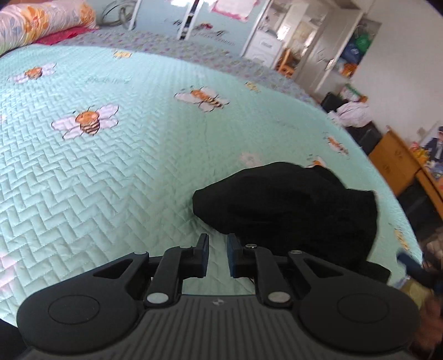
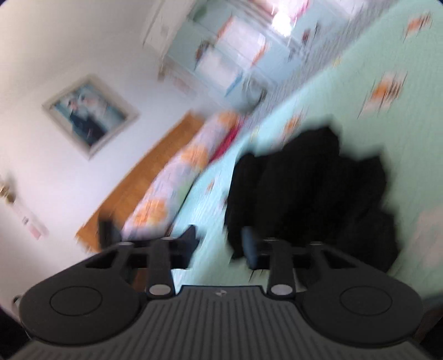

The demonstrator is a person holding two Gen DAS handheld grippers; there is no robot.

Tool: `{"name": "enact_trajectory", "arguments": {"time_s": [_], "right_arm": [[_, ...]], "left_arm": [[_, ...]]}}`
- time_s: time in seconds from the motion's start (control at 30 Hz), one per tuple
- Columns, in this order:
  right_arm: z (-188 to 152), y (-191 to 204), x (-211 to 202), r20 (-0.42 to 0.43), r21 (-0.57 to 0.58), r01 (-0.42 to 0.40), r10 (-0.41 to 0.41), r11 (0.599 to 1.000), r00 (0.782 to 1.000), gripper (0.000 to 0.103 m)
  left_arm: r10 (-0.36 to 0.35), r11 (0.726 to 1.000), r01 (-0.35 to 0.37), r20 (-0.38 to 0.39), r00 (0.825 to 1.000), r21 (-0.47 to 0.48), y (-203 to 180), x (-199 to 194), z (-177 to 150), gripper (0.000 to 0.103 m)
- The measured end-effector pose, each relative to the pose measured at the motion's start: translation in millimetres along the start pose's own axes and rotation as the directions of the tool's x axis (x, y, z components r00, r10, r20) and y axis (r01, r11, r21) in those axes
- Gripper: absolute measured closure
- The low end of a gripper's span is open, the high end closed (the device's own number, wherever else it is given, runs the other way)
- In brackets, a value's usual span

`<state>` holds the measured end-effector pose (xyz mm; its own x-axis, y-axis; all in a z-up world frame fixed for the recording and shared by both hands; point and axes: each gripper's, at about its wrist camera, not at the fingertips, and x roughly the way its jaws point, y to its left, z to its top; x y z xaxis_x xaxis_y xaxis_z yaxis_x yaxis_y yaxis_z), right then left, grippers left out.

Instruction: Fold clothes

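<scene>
A black garment (image 1: 288, 205) lies in a crumpled heap on the mint-green quilted bedspread (image 1: 116, 166) printed with bees. My left gripper (image 1: 217, 256) hangs low over the bed just left of the heap's near edge, its jaws a narrow gap apart with only bedspread showing between them. The right wrist view is blurred and tilted. There the black garment (image 2: 318, 193) fills the middle right. My right gripper (image 2: 220, 243) stands open, its right finger in front of the cloth's near edge, nothing pinched between the pads.
A floral bolster pillow (image 1: 41, 22) and a red cloth (image 1: 63, 36) lie at the head of the bed. A wooden desk (image 1: 401, 166) and a white clothes pile (image 1: 354, 113) stand past the bed's right edge. A wooden headboard (image 2: 144, 177) and a framed picture (image 2: 88, 116) show on the wall.
</scene>
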<state>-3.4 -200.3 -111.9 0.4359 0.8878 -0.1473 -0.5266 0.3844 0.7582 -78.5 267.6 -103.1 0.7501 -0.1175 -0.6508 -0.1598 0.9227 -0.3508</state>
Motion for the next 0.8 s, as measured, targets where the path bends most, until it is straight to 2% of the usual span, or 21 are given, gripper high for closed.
{"name": "enact_trajectory", "arguments": {"time_s": [0.03,0.07,0.1,0.17,0.23,0.27,0.33,0.37,0.4,0.43,0.5,0.57,0.63,0.67,0.7,0.8], "right_arm": [[7.6,-1.8,-4.7,0.044,0.001,0.025,-0.025,1.000,0.999,0.038],[14.9,-4.0,-3.8,0.066,0.000,0.050,-0.050,0.999,0.997,0.031],[20.7,-5.3,3.1,0.061,-0.008,0.080,-0.079,0.997,0.995,0.030],[24.2,-7.2,37.1,0.022,-0.049,0.178,-0.177,0.983,0.984,0.029],[19.2,-8.3,71.2,-0.001,-0.071,0.278,-0.279,0.958,0.960,0.028],[14.4,-9.6,84.1,-0.024,-0.070,0.298,-0.300,0.952,0.954,0.029],[-7.0,-17.1,127.6,-0.111,-0.060,0.284,-0.290,0.957,0.951,0.046],[-17.2,-14.5,145.8,-0.150,-0.066,0.274,-0.281,0.959,0.948,0.067],[-25.5,-5.5,156.7,-0.179,-0.087,0.254,-0.266,0.963,0.947,0.083],[-33.4,5.6,162.1,-0.202,-0.113,0.216,-0.235,0.970,0.951,0.087],[-45.2,31.8,155.8,-0.238,-0.137,0.073,-0.104,0.988,0.966,0.088],[-53.6,60.0,140.2,-0.273,-0.170,-0.070,0.021,0.983,0.962,0.090],[-51.7,67.1,126.8,-0.262,-0.200,-0.108,0.053,0.974,0.964,0.075],[-50.1,68.9,119.5,-0.252,-0.212,-0.121,0.066,0.970,0.966,0.060],[-46.4,66.5,111.2,-0.227,-0.213,-0.114,0.065,0.970,0.972,0.056],[-25.8,47.7,87.5,-0.148,-0.178,-0.091,0.065,0.980,0.987,0.056]], "left_arm": [[-0.025,1.000,0.025,0.017,1.000,0.010,-4.7,-7.3,-1.4,0.082],[-0.054,0.998,0.054,0.033,0.998,0.020,-10.3,-12.6,-1.7,0.072],[-0.087,0.996,0.085,0.047,0.995,0.033,-30.5,-13.4,3.3,0.062],[-0.137,0.989,0.132,0.064,0.989,0.065,-50.9,-12.9,1.1,0.056],[-0.176,0.981,0.169,0.070,0.982,0.099,-72.9,-9.0,-2.4,0.054],[-0.185,0.977,0.176,0.069,0.980,0.117,-81.9,-7.5,-6.3,0.050],[-0.190,0.972,0.179,0.059,0.980,0.155,-96.1,-5.2,-15.1,0.048],[-0.186,0.969,0.175,0.051,0.981,0.175,-101.7,-4.3,-20.0,0.048],[-0.183,0.966,0.171,0.043,0.982,0.194,-106.9,-3.6,-24.9,0.048],[-0.185,0.963,0.173,0.038,0.982,0.205,-108.3,-4.8,-29.2,0.048],[-0.193,0.961,0.181,0.039,0.980,0.207,-106.5,-8.8,-35.2,0.048],[-0.217,0.960,0.202,0.057,0.975,0.191,-102.1,-17.3,-36.9,0.043],[-0.237,0.961,0.223,0.070,0.969,0.167,-98.6,-23.1,-35.7,0.043],[-0.247,0.958,0.233,0.073,0.966,0.165,-98.3,-25.4,-35.5,0.043],[-0.257,0.956,0.242,0.076,0.963,0.164,-98.0,-27.5,-35.3,0.043],[-0.279,0.950,0.266,0.066,0.958,0.161,-101.7,-26.4,-37.2,0.043]]}}
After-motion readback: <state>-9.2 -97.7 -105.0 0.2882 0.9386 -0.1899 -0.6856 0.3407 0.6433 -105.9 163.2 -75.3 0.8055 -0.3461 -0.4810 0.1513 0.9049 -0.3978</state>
